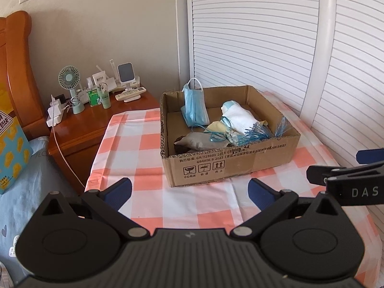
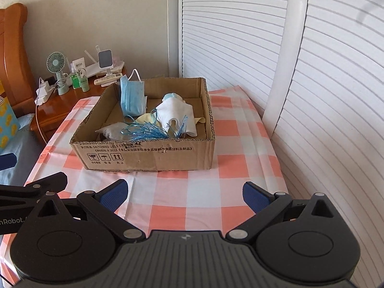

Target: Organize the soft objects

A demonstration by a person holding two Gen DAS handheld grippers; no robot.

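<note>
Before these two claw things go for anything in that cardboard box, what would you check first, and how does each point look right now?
1. Left gripper open and empty: ok.
2. Right gripper open and empty: ok.
3. Checked tablecloth between the grippers and the cardboard box free of obstacles: ok.
4. Soft things reachable from above: ok; the blue face mask leans on the box's back wall, the white cloth bundle and grey pouch lie inside.
5. Blue ribbon tassel free of the other items: cannot tell; its strands lie across them.
6. Where the items should end up: cannot tell.
</note>
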